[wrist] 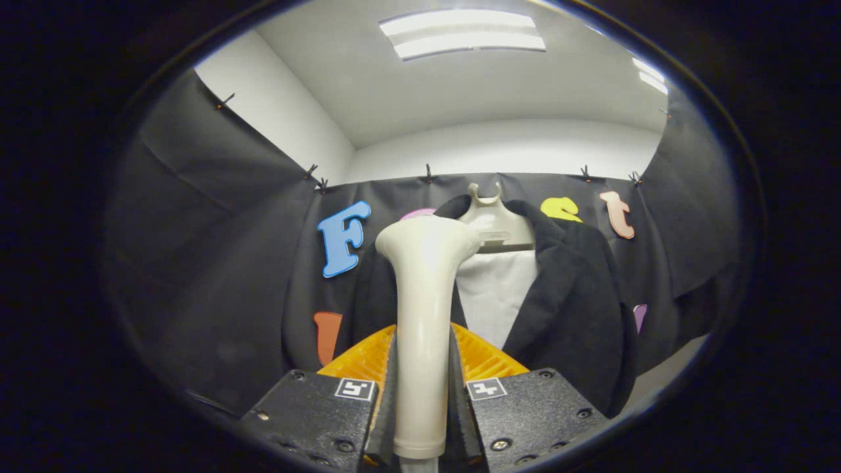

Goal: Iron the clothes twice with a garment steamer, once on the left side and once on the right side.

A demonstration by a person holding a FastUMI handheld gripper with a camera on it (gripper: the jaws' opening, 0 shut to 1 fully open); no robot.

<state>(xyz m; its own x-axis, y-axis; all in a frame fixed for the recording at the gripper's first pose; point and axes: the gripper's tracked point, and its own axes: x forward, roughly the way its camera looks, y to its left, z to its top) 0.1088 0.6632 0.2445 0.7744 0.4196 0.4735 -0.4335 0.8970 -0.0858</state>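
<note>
My gripper [424, 368] is shut on the cream garment steamer [424, 309], both fingers pressing its handle from either side. The steamer stands upright between the fingers, its wide head at the top. Beyond it a black jacket [571, 309] hangs on a pale hanger [489, 217] against the booth wall, open at the front with a white lining or shirt [496, 289] showing. The steamer head covers the jacket's left lapel in this view and stands short of the cloth.
Black cloth walls [217, 263] close the booth to the left, behind and to the right of the jacket. White room walls and ceiling lights [463, 33] rise above the cloth. A pale surface [670, 371] shows low at the right.
</note>
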